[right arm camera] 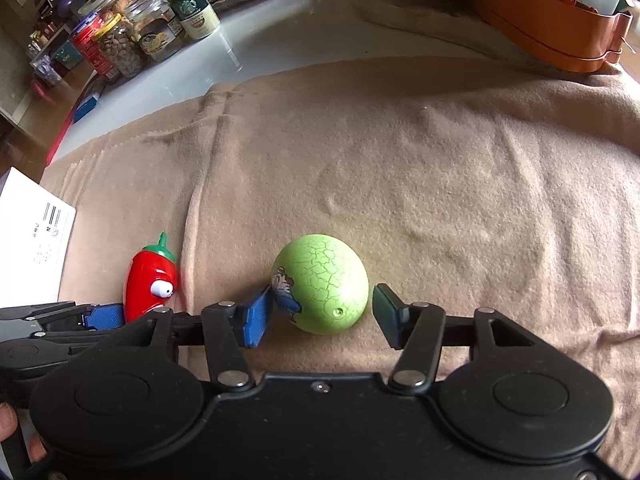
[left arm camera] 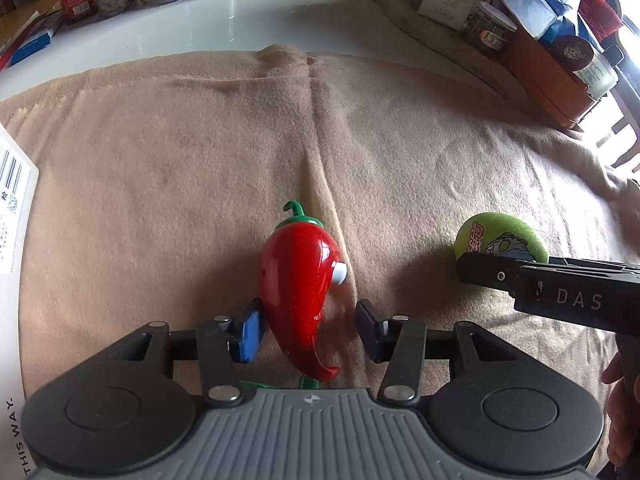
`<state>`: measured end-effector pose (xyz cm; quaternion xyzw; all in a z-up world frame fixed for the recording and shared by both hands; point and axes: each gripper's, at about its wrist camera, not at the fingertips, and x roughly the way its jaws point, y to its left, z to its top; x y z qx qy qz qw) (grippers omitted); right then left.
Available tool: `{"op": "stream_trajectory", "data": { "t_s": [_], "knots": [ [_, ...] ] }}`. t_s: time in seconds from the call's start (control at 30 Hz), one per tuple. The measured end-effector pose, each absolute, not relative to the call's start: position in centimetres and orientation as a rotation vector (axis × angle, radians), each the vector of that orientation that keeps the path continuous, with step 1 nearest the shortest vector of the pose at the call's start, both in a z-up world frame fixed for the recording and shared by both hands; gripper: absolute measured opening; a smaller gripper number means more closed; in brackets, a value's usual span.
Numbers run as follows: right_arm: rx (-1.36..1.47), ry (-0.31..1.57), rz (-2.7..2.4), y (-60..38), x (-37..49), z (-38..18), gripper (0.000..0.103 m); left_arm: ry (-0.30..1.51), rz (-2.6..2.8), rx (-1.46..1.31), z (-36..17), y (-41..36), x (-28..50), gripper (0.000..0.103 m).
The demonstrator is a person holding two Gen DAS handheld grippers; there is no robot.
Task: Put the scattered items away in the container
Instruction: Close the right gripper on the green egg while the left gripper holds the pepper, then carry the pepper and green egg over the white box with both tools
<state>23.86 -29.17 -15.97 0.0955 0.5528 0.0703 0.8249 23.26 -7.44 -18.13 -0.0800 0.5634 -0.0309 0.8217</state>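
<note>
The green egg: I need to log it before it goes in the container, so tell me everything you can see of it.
The green egg is a pale green, egg-shaped toy, glossy like hard plastic, covered in darker crack-like lines. A printed cartoon picture with red lettering sits on one side, and a small hole shows low on its shell. It lies on its side on the tan blanket, between the right gripper pads: the blue pad touches its picture side, the other stands just clear. The red chili toy lies apart from it.
</note>
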Motion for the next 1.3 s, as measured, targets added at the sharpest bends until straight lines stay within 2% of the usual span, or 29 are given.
{"op": "stream_trajectory", "data": {
  "t_s": [0.1, 0.13, 0.2, 0.27, 0.33, 0.4, 0.43, 0.9, 1.3],
  "knots": [
    [0.203, 1.178, 0.134, -29.4, 23.9, -16.1, 0.060, 1.199, -0.057, -0.160, -18.0, -7.4, 23.2, 0.045],
    [0.203, 1.173, 0.126, -29.5, 23.9, -16.1, 0.067, 1.198, -0.051, -0.153, -18.0, -7.5, 23.2, 0.042],
    [0.202, 1.166, 0.122, -29.6, 23.9, -16.1, 0.069, 1.199, -0.041, -0.146, -18.0, -7.5, 23.2, 0.039],
    [0.212, 1.159, 0.116, -29.8, 24.0, -16.0, 0.069, 1.203, -0.029, -0.131, -17.9, -7.5, 23.0, 0.029],
    [0.217, 1.152, 0.119, -29.7, 24.0, -15.9, 0.069, 1.208, -0.028, -0.128, -17.8, -7.4, 22.8, 0.029],
    [0.230, 1.147, 0.143, -29.6, 24.0, -15.9, 0.052, 1.210, -0.031, -0.132, -17.7, -7.3, 22.6, 0.029],
    [0.241, 1.146, 0.147, -29.5, 24.0, -15.8, 0.051, 1.210, -0.030, -0.132, -17.6, -7.2, 22.6, 0.029],
    [0.187, 1.108, 0.230, -27.6, 22.6, -12.9, 0.051, 1.179, 0.028, -0.092, -13.9, -4.4, 19.7, 0.029],
    [0.210, 1.091, 0.349, -23.9, 19.1, -10.6, 0.051, 1.069, 0.151, -0.070, -3.1, -0.9, 13.7, 0.029]
  ]
}}
